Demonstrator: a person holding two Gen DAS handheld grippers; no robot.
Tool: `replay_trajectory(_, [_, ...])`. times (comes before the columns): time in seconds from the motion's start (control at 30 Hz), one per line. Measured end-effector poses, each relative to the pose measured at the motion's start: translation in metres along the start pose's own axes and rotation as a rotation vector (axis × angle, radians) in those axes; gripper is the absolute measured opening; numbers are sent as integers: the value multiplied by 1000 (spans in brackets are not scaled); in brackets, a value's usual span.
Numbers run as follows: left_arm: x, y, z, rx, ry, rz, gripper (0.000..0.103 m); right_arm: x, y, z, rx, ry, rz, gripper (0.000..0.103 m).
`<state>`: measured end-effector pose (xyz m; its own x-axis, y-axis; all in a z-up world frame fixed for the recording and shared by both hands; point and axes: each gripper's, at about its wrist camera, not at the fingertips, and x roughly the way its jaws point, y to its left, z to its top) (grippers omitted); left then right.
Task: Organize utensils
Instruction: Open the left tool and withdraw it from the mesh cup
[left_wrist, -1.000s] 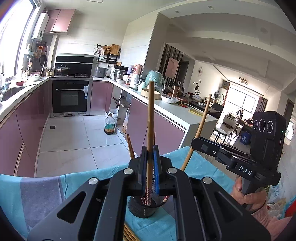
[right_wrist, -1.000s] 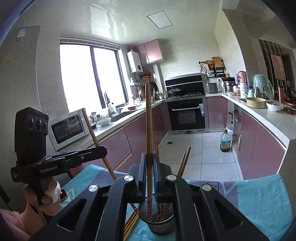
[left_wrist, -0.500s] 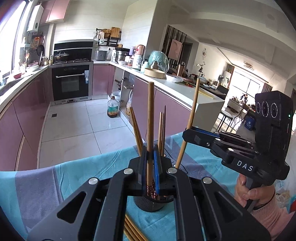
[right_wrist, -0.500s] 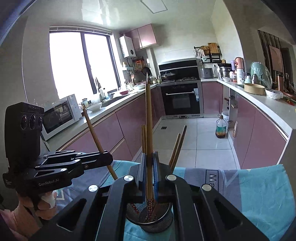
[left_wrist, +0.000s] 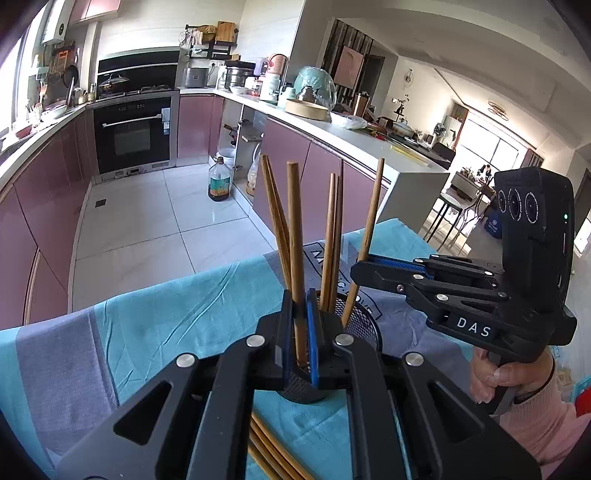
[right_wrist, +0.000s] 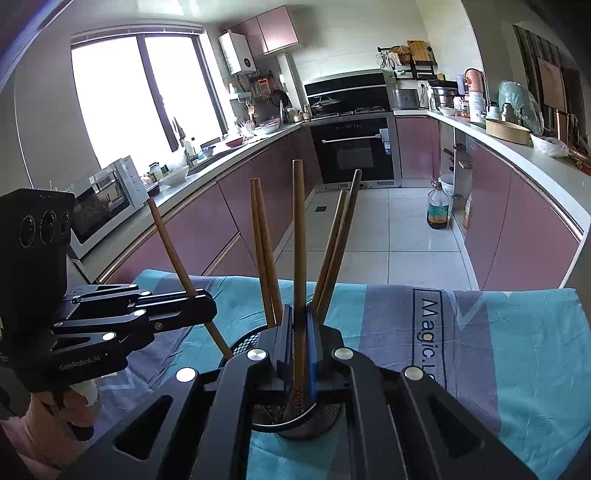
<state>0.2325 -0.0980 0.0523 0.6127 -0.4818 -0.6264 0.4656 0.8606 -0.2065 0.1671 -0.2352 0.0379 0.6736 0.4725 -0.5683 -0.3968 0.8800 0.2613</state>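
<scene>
Left gripper (left_wrist: 299, 332): clenched on one wooden chopstick (left_wrist: 295, 236), held upright, its lower end down inside the mesh holder (left_wrist: 360, 325); also seen from the right wrist view at (right_wrist: 207, 308), where its stick leans toward the window
Right gripper (right_wrist: 299, 347): clamped on a second chopstick (right_wrist: 298, 236), upright, lower end within the holder; in the left wrist view it sits at (left_wrist: 360, 271), gripping that stick at mid-length, stick tilted slightly
Mesh holder: black, round, standing on the cloth (left_wrist: 166, 325) directly beneath both tools; rim partly hidden by the fingers
Chopsticks already in holder: a pair leaning left (right_wrist: 264, 251) and a pair leaning right (right_wrist: 338, 247) in the right wrist view, tops splayed apart
Loose chopsticks (left_wrist: 273, 454): several lying flat on the cloth just below the holder, partly hidden under the left gripper's body
Cloth: teal with grey bands and printed lettering, wrinkled
Hands: right hand (left_wrist: 506, 376) on the right tool's handle; left hand (right_wrist: 55, 417) on the left tool's handle
</scene>
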Motion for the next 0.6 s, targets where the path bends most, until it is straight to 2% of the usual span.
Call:
replay_trajectory(0.1, [5, 2, 1, -12, -3, 19, 8, 1, -3, 1, 17, -6, -9, 9])
replay_trajectory(0.17, [9, 4, 2, -19, -2, 21, 9, 2, -5, 1, 31, -11, -10, 14])
replay_trajectory(0.23, [11, 5, -1, -26, -2, 28, 12, 0, -7, 0, 44, -20, -12, 16])
replay_trajectory(0.33, [9, 6, -5, -27, -10, 40, 17, -3, -9, -3, 51, -33, -5, 24])
replay_trajectory(0.43, [4, 9, -11, -33, -29, 55, 19, -4, -8, -6, 49, -38, -7, 25])
replay_trajectory(0.6, [-7, 11, -22, -39, -65, 86, 31, -12, -4, -10, 41, -55, -3, 31])
